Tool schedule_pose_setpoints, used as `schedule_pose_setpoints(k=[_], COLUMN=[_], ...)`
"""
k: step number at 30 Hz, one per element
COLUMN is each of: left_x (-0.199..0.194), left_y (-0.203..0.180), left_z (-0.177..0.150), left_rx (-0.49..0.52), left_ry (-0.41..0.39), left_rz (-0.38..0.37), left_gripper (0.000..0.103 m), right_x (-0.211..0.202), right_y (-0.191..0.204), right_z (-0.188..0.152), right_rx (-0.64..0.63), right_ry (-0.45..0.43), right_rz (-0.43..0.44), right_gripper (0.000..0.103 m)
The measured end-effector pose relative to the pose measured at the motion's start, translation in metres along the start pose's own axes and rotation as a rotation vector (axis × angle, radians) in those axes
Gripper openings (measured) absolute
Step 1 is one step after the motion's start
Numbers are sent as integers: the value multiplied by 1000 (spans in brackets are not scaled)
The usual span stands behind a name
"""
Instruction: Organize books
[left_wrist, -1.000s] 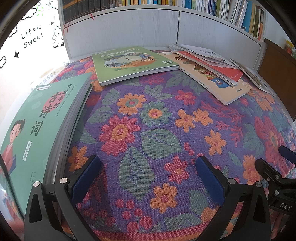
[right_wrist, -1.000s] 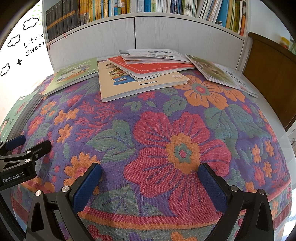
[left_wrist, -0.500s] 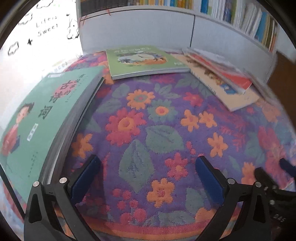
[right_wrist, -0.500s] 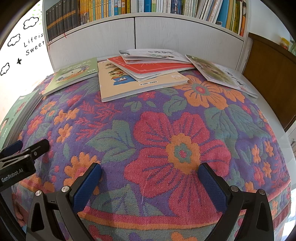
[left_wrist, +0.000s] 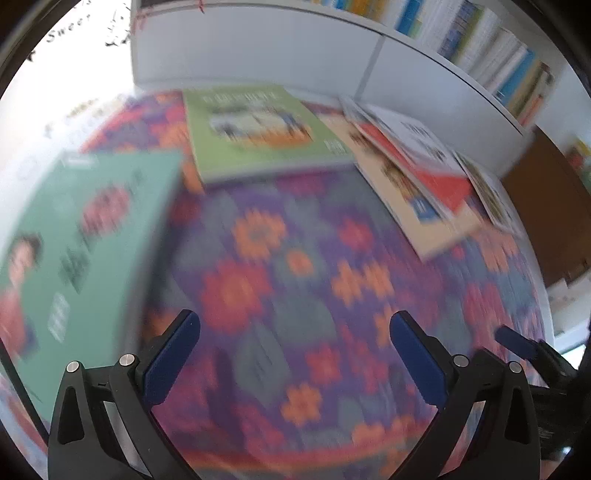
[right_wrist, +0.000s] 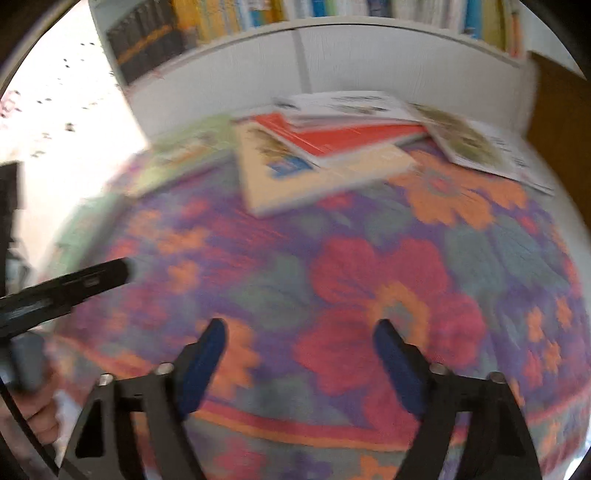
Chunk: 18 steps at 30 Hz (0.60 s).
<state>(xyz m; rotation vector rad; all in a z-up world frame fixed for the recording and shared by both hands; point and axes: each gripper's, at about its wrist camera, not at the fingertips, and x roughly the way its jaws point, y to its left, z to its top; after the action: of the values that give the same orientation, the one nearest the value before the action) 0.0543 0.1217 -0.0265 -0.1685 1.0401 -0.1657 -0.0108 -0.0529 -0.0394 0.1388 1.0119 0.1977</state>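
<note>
Both views are tilted up since before, and the right gripper (right_wrist: 295, 350) jaws have just been closing on nothing; the left gripper (left_wrist: 293, 349) is held wide and empty. No book is tidied yet (the pile (right_wrist: 332, 147) is left at the far edge of the flowered cloth (right_wrist: 369, 258)).

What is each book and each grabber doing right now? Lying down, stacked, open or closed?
Teal book: closed, lying flat at the table's left edge.
Light green book: closed, flat on the flowered cloth.
Cream book: closed, flat, bottom of a pile.
Red book: lying on the cream book.
Left gripper: open, empty.
Right gripper: open, empty, jaws just been closing.
Shelf books: standing upright.
</note>
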Motion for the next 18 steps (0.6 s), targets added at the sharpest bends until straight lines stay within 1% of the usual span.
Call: schedule_pose_setpoints(k=[3, 4, 6, 7, 8, 10, 11, 13, 15, 16, 17, 18], left_x=[0, 2, 13, 22, 28, 40, 50, 65, 81, 86, 90, 93], left_y=[10, 12, 20, 26, 29, 41, 48, 60, 68, 69, 69, 69], left_z=[34, 42, 66, 82, 90, 107, 115, 124, 129, 131, 131, 131], left_rx=[-38, -43, -58, -65, -70, -89, -109, -143, -162, -160, -157, -151], left_ry=[-37, -37, -28, -20, -18, -10, -2, 22, 54, 63, 68, 73], left_rz=[-6, -4, 23, 44, 60, 93, 98, 93, 79, 77, 73, 68], left_gripper=[102, 102, 102, 102, 102, 100, 99, 97, 95, 94, 94, 94], right_x=[-3, -1, 11, 20, 27, 49, 65, 92, 120, 131, 147, 154], right_y=[-1, -1, 6, 10, 14, 26, 35, 43, 45, 47, 50, 51], right_z=[43, 58, 95, 112, 125, 156, 173, 194, 210, 213, 216, 216], right_rx=[44, 56, 65, 76, 85, 72, 57, 75, 113, 126, 144, 150], right_ry=[23, 22, 36, 45, 51, 61, 66, 87, 129, 150, 188, 210], right_rz=[141, 172, 235, 264, 280, 276, 257, 243, 260, 270, 289, 297], right_gripper=[79, 79, 77, 71, 65, 64, 63, 54, 51, 47, 43, 42])
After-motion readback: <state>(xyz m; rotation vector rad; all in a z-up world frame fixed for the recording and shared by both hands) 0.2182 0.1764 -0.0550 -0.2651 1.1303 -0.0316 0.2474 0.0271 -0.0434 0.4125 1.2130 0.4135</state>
